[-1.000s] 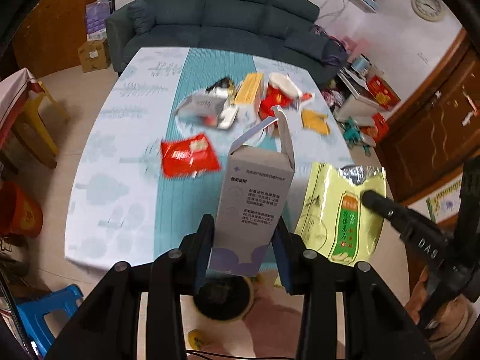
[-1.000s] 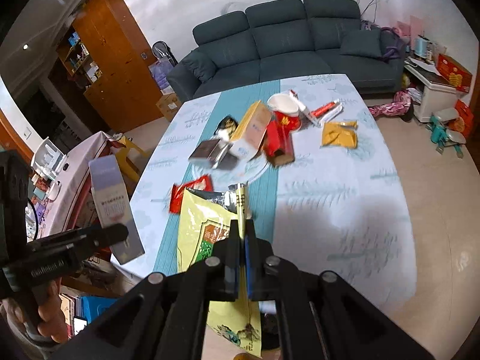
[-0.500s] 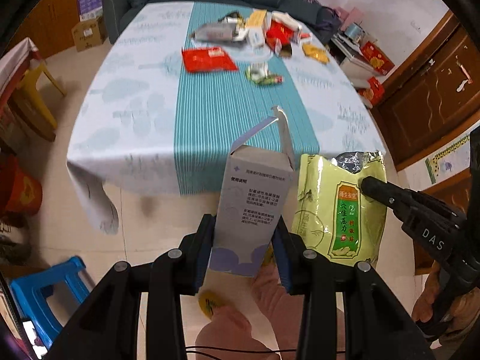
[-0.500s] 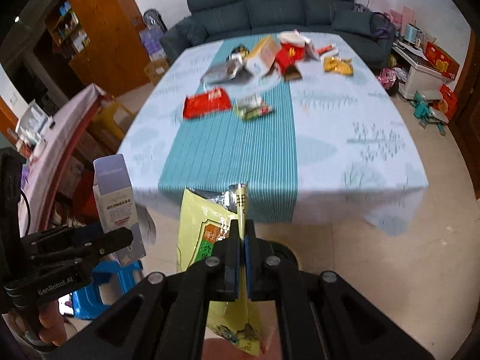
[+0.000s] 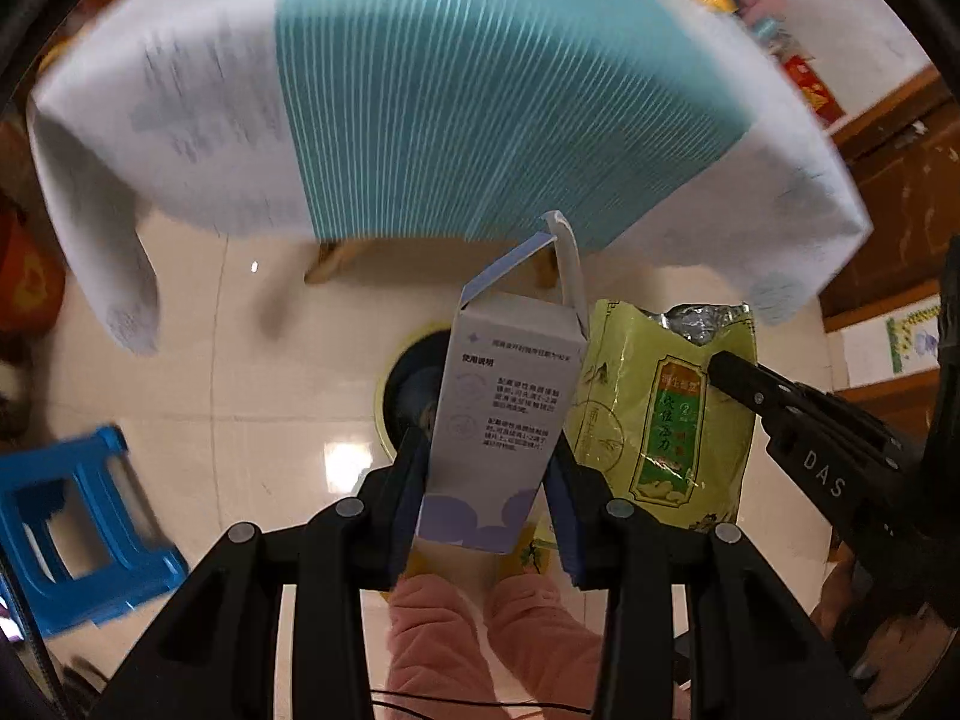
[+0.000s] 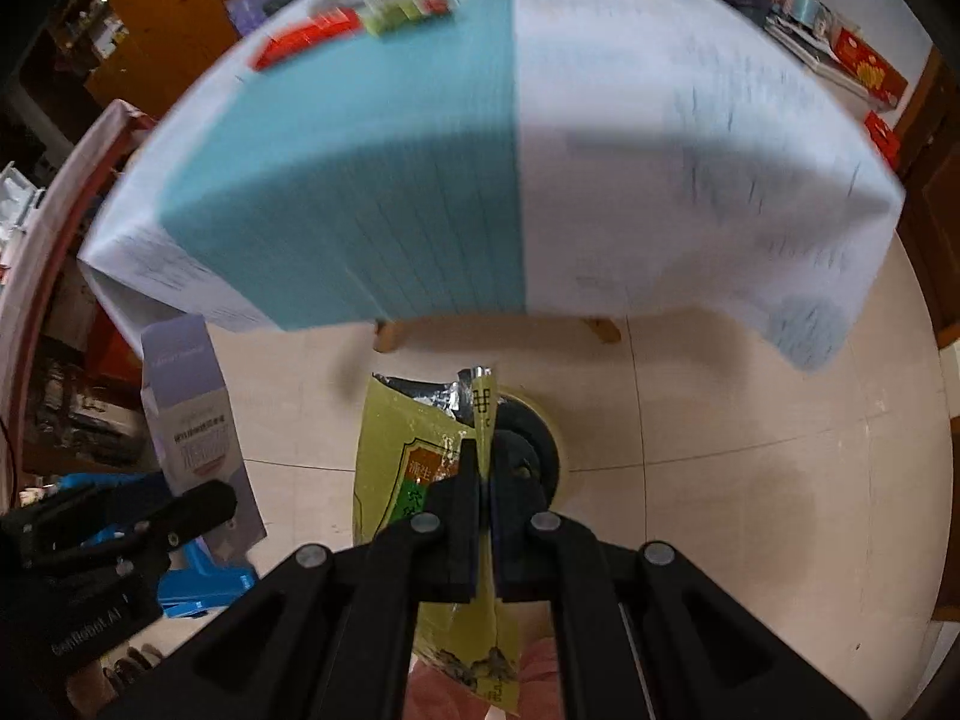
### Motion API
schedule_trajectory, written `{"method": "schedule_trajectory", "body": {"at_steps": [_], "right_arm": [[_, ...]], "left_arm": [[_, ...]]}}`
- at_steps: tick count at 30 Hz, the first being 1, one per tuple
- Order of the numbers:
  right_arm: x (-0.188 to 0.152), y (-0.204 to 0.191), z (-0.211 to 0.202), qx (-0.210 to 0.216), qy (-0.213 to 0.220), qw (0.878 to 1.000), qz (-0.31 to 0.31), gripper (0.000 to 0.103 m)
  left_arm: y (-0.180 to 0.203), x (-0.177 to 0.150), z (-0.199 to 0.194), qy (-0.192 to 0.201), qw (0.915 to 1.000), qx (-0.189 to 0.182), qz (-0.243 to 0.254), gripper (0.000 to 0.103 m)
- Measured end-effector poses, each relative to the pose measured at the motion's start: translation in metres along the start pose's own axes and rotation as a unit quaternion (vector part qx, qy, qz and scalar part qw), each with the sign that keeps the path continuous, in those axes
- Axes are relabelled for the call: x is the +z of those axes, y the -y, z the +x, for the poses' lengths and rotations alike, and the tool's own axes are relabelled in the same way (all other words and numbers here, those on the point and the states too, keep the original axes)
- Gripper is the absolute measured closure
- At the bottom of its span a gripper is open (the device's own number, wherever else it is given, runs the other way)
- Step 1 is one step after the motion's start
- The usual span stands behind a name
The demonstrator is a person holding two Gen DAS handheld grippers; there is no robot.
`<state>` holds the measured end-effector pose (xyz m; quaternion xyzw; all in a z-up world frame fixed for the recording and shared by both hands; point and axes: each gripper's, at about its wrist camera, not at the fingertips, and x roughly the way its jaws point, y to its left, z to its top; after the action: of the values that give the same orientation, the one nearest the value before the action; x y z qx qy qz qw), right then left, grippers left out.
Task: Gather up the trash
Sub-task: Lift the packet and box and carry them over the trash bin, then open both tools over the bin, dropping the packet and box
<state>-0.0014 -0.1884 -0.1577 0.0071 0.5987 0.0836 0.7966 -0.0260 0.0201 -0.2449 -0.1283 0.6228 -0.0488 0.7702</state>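
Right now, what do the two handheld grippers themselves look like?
Both are matte black plastic with round silver bolt heads. The left gripper has blue pads inside its fingers. The right gripper carries white "DAS" lettering. The left one's body reads "GenRobot.AI".

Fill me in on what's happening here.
A person is collecting trash with two handheld grippers. The left gripper is clamped on an open white carton; the right gripper pinches a torn green snack bag. Both are held over the floor in front of the table, above a round bin. More wrappers sit at the table's far end.
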Motion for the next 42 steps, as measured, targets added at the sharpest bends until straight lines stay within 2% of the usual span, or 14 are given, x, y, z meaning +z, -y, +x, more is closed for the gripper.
{"method": "schedule_trajectory", "body": {"at_steps": [5, 12, 18, 21, 25, 27, 29, 30, 36, 38, 42], "right_arm": [[-0.021, 0.020, 0.074, -0.006, -0.016, 1.000, 0.020, 0.101], [-0.042, 0.034, 0.153, -0.013, -0.012, 0.999, 0.044, 0.100], [-0.049, 0.040, 0.203, -0.025, -0.002, 0.998, 0.053, 0.100], [-0.049, 0.040, 0.219, -0.027, 0.012, 0.998, 0.052, 0.100], [-0.048, 0.037, 0.236, -0.014, 0.014, 0.999, 0.049, 0.096], [-0.045, 0.034, 0.240, -0.006, 0.012, 0.999, 0.045, 0.096], [-0.045, 0.030, 0.247, 0.000, 0.004, 0.999, 0.039, 0.094], [-0.045, 0.029, 0.250, 0.007, -0.003, 0.999, 0.037, 0.092], [-0.045, 0.020, 0.258, 0.020, -0.031, 0.999, 0.022, 0.085], [-0.046, 0.019, 0.257, 0.022, -0.039, 0.999, 0.022, 0.078], [-0.049, 0.020, 0.246, 0.017, -0.048, 0.998, 0.025, 0.075]], "left_arm": [[-0.008, -0.011, 0.072, -0.014, 0.9997, 0.008, -0.021, 0.066], [-0.023, -0.020, 0.170, -0.043, 0.9981, 0.029, -0.032, 0.066], [-0.025, -0.020, 0.224, -0.051, 0.9974, 0.045, -0.025, 0.066], [-0.026, -0.019, 0.238, -0.047, 0.9973, 0.051, -0.024, 0.066], [-0.032, -0.014, 0.235, -0.041, 0.9973, 0.055, -0.028, 0.064], [-0.035, -0.017, 0.231, -0.039, 0.9971, 0.058, -0.030, 0.053], [-0.040, -0.014, 0.231, -0.035, 0.9971, 0.057, -0.036, 0.031], [-0.042, -0.013, 0.230, -0.034, 0.9972, 0.053, -0.041, 0.029], [-0.055, -0.007, 0.223, -0.032, 0.9964, 0.057, -0.053, 0.027], [-0.058, -0.009, 0.217, -0.030, 0.9960, 0.062, -0.057, 0.027], [-0.062, -0.011, 0.195, -0.024, 0.9951, 0.067, -0.068, 0.027]]}}
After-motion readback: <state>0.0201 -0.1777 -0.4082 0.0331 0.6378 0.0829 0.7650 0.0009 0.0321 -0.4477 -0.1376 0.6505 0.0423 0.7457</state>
